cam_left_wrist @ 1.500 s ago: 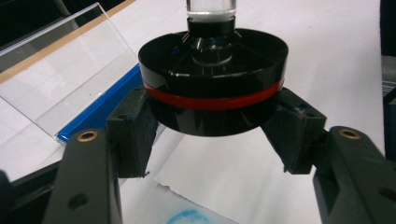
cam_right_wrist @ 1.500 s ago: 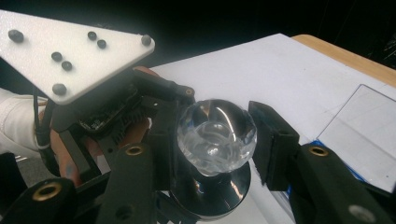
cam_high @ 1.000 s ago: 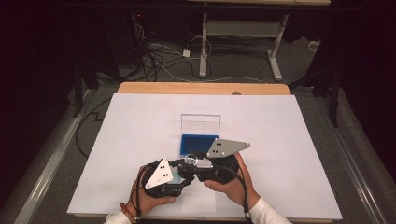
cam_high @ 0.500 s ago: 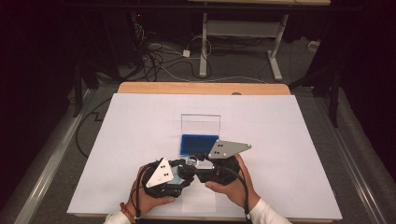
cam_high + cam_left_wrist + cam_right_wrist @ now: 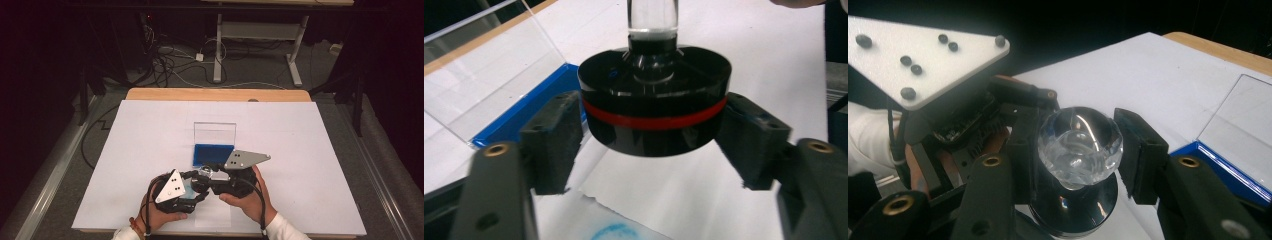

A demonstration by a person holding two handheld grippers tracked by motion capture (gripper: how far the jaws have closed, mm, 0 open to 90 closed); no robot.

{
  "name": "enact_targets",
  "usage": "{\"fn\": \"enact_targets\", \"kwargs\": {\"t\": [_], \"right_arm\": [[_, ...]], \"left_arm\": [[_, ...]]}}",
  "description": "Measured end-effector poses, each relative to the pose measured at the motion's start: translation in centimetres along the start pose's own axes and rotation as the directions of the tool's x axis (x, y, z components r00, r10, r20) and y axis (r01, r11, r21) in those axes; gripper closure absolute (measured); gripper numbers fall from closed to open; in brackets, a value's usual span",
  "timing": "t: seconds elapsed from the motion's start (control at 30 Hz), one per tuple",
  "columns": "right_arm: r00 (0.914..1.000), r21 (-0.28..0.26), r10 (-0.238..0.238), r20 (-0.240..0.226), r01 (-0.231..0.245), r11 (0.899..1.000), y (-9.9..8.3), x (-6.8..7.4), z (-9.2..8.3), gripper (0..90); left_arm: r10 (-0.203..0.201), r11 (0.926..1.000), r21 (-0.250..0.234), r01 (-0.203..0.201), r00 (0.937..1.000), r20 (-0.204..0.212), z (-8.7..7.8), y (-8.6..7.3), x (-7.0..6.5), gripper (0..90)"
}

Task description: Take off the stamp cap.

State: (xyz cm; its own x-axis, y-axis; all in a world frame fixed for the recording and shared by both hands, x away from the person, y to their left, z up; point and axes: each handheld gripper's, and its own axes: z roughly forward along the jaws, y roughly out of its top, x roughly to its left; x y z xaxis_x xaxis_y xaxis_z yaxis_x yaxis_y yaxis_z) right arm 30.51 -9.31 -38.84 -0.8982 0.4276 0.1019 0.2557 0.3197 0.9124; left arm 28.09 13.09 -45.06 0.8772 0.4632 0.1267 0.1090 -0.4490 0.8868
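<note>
Two claws meet at the near middle of the desk. The right claw pinches the clear faceted knob of a stamp, held just above the white sheet. The left claw has just been spreading; its pads flank the stamp's black, red-banded base without pressing. A blue case lies just beyond.

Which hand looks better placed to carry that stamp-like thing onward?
Probably the right gripper: its pads clamp the stamp's clear knob. The left gripper has just been opening; its pads flank the black base loosely.
</note>
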Motion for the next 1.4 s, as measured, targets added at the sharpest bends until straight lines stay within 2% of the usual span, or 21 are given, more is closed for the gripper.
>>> {"fn": "enact_targets", "kwargs": {"t": [0.07, 0.3, 0.5, 0.87, 1.4], "right_arm": [[0.9999, -0.012, 0.012, -0.002, -0.012, 1.000, 0.0, 0.0, 0.0, 56.9], [0.9998, -0.010, 0.015, -0.009, -0.015, 1.000, -0.1, -0.2, -0.1, 56.9], [0.9995, 0.019, -0.030, 0.010, 0.030, 0.999, -0.2, 0.5, 0.1, 56.8], [0.9983, 0.038, -0.052, 0.024, 0.052, 0.998, -0.5, 1.0, 0.6, 56.9], [0.9968, 0.010, -0.059, 0.054, 0.059, 0.998, -0.8, 1.5, 0.5, 57.0]], "left_arm": [[0.007, 1.0000, -0.001, -0.007, 1.0000, -0.001, 0.0, 0.1, -0.1, 35.2], [0.015, 0.9997, 0.019, -0.015, 0.9999, -0.005, 0.0, 0.2, -0.2, 36.1], [0.006, 0.9977, 0.068, -0.008, 0.9997, 0.024, 0.2, 0.3, 0.0, 36.5], [-0.020, 0.9903, 0.138, 0.011, 0.9979, 0.062, 0.3, 0.6, 0.3, 36.9], [-0.037, 0.9904, 0.136, 0.025, 0.9959, 0.083, 0.2, 0.6, 0.5, 37.0]]}}
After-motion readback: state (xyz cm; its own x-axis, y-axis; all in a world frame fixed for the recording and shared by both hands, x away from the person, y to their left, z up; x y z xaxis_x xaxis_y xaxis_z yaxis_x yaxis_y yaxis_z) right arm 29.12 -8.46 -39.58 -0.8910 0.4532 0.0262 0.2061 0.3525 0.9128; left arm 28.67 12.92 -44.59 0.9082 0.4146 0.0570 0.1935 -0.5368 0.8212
